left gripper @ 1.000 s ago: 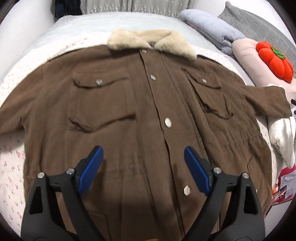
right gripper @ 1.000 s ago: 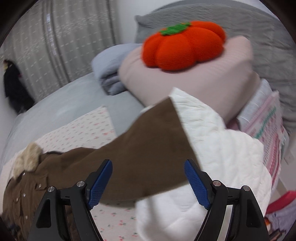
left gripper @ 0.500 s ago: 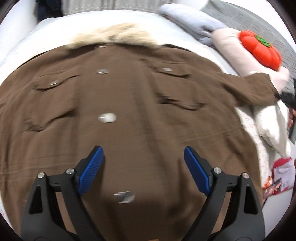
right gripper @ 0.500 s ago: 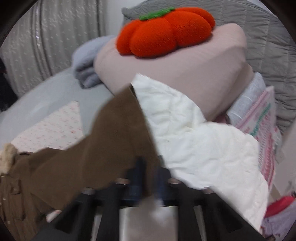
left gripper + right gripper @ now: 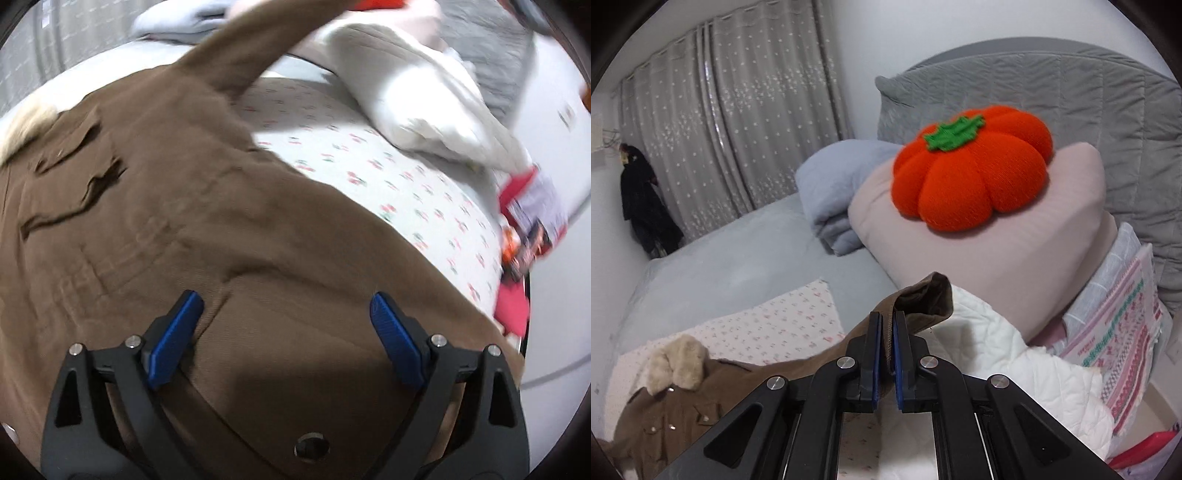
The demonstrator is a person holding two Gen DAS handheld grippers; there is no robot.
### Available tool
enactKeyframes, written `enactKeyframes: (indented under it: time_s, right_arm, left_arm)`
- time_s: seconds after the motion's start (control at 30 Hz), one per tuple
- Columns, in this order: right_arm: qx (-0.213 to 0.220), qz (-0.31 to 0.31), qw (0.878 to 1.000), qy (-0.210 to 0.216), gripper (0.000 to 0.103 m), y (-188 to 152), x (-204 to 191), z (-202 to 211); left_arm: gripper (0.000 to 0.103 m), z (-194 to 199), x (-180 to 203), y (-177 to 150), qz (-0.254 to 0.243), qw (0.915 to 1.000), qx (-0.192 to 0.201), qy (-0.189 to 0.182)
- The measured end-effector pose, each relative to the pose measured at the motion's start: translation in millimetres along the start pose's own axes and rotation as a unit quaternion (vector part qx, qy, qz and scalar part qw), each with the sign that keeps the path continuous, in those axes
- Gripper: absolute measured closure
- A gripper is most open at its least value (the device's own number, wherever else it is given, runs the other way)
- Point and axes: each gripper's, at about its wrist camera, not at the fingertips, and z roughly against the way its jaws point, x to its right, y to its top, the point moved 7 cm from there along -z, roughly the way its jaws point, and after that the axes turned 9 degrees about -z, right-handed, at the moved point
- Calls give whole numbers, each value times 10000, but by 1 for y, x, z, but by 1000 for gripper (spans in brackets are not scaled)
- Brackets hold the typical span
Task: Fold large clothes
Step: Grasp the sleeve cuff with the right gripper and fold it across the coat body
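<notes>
My right gripper (image 5: 885, 334) is clamped on the brown jacket's (image 5: 184, 206) sleeve cuff (image 5: 923, 301), lifted off the bed (image 5: 388, 173); my left gripper (image 5: 286, 332) hangs spread wide above its hem.

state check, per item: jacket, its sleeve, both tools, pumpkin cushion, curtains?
brown jacket: spread flat on the bed, front up, closed
jacket sleeve: cuff lifted off the bed, pinched in the right tool
right tool: shut on the cuff
left tool: open, above the jacket's lower part, holding nothing
pumpkin cushion: resting on the pink pillow
curtains: drawn closed
</notes>
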Motion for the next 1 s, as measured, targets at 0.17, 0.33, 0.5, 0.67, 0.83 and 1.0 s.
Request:
enactKeyframes:
  time_s: [0.17,0.33,0.5,0.67,0.83,1.0]
  right_arm:
    - [131,383,9976,566,98,15,-71,20]
    - [139,985,9865,1301,98,14,-171,41]
    - [13,1546,9685,1953,98,-10,-265,55]
    - [-197,1988,9376,2846,100,-48,-357,75]
    - [-524,2778,9178,2788,98,-104,-413,69]
    - [-1045,2802,9259,2308,59,-149,-380,23]
  left_arm:
    - [11,47,-39,5,761,9940,282,-731]
    - [11,104,-118,1,1489,9843,807,-497]
    - [11,141,-184,-20,2111,9707,1133,-203]
    - [11,169,-229,-50,2507,9591,1306,129]
    - [11,171,-247,-79,2875,9489,1294,175]
    - [11,168,-264,-82,3027,9443,1282,186]
